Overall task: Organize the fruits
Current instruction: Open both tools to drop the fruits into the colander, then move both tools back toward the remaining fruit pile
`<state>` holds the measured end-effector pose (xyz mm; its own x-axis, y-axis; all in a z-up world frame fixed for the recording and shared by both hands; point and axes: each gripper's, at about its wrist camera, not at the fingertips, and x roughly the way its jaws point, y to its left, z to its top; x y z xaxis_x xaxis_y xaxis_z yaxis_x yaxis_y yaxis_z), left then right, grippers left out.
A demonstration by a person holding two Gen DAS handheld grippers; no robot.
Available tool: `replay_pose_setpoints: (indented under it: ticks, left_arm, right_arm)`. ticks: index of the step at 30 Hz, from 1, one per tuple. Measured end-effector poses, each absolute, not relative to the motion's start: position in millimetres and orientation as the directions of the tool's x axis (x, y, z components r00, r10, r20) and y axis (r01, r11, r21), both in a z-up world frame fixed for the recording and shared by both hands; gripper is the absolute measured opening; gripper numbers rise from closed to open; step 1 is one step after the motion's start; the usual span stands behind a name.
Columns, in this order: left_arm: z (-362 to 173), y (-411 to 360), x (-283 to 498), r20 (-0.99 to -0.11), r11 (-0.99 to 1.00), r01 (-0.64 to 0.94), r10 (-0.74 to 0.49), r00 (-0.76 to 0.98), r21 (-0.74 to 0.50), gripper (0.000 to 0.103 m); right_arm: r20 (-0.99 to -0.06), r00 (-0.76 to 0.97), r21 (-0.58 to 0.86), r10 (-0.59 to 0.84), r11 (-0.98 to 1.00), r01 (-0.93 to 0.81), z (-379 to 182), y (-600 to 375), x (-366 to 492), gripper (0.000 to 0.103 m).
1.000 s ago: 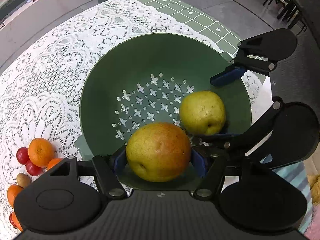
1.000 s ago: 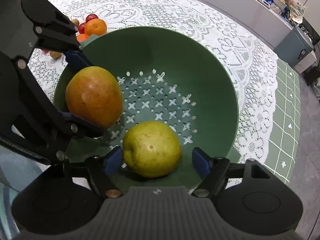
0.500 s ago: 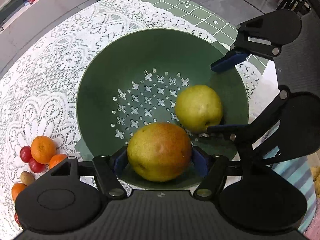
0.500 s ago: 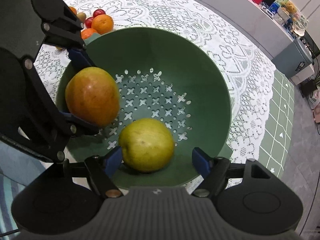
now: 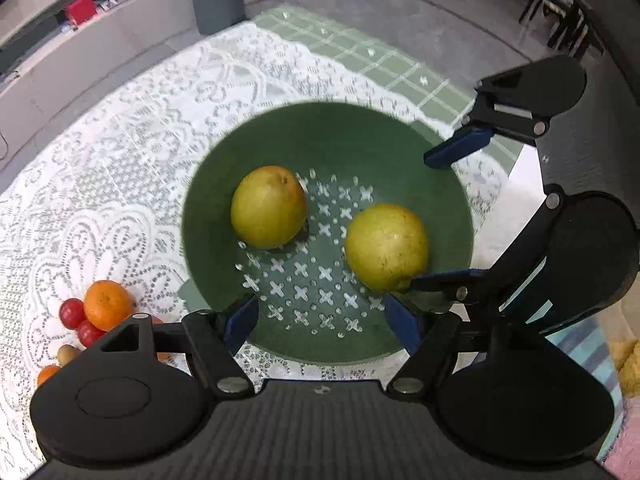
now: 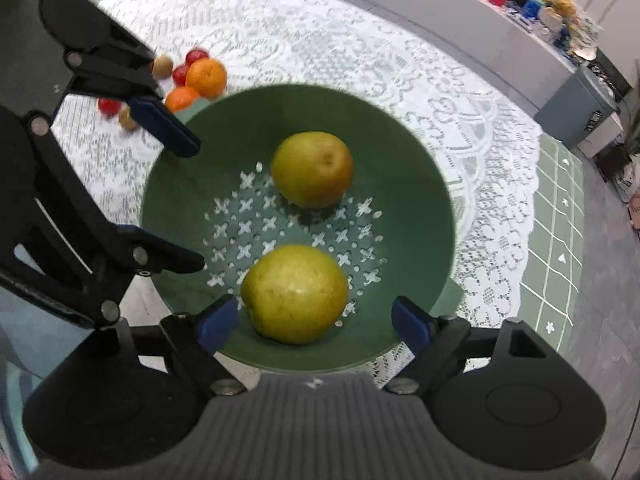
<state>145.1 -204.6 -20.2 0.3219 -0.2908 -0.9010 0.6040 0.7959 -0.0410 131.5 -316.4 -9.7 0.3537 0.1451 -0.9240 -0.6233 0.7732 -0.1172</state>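
Left gripper (image 5: 322, 320) sits wide open, holding nothing, low in the frame. Right gripper (image 6: 316, 320) gapes empty too. Both pears (image 5: 268, 207) (image 5: 386, 246) sit in the green colander (image 5: 400, 144).

A deep green plastic colander bowl (image 5: 452, 184) has pale cross-shaped holes across its base. In it lie a yellow-green round pear with a reddish-orange blush (image 6: 312, 170) and a plain yellow-green speckled pear (image 6: 294, 294). The white lace tablecloth (image 5: 104, 184) carries floral openwork over a pale green cloth with a white grid (image 6: 560, 216). Bright orange tangerines (image 5: 107, 305) sit among dark red small round fruits (image 5: 72, 313).
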Motion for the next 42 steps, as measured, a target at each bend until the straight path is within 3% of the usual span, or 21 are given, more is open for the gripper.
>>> replay_pose_setpoints:
  ticks: [7,17,25,33,37,40,42]
  left_arm:
    - [7.1,-178.5,125.5,-0.831,0.819,0.572,-0.341,0.439,-0.034,0.085]
    - [22.6,-135.4,99.7,-0.747,0.875,0.483,-0.305,0.590,0.025,0.085]
    - [26.6,-82.2,76.3,-0.664,0.931,0.365,-0.282,0.693,-0.014,0.085]
    - [13.9,-22.6,47.2,-0.588,0.985,0.166,-0.163,0.792,-0.049,0.084]
    - [-2.7,1.5,33.6,-0.605,0.991,0.115,-0.135,0.785,-0.072,0.078]
    - [-13.3,15.3,29.5,-0.625,0.994,0.066,-0.104,0.774,-0.083,0.076]
    - [-18.7,21.6,26.5,-0.628,0.994,0.051,-0.098,0.772,-0.093,0.075]
  right_arm:
    - [-0.859,0.485,-0.112,0.165,0.864,-0.492,11.0,-310.8,113.9,0.085]
    - [-0.727,0.666,-0.057,0.169,0.951,-0.303,20.3,-275.9,81.2,0.085]
    - [-0.636,0.753,0.006,0.169,0.977,-0.215,17.9,-245.0,54.0,0.086]
    - [-0.562,0.799,0.051,0.215,0.973,-0.226,7.0,-204.6,23.0,0.089]
    - [-0.551,0.803,0.045,0.227,0.969,-0.243,-6.3,-187.4,13.5,0.089]
    - [-0.558,0.799,-0.005,0.223,0.962,-0.272,-17.7,-173.1,11.4,0.087]
    - [-0.557,0.800,-0.019,0.223,0.959,-0.281,-25.1,-167.6,9.2,0.080]
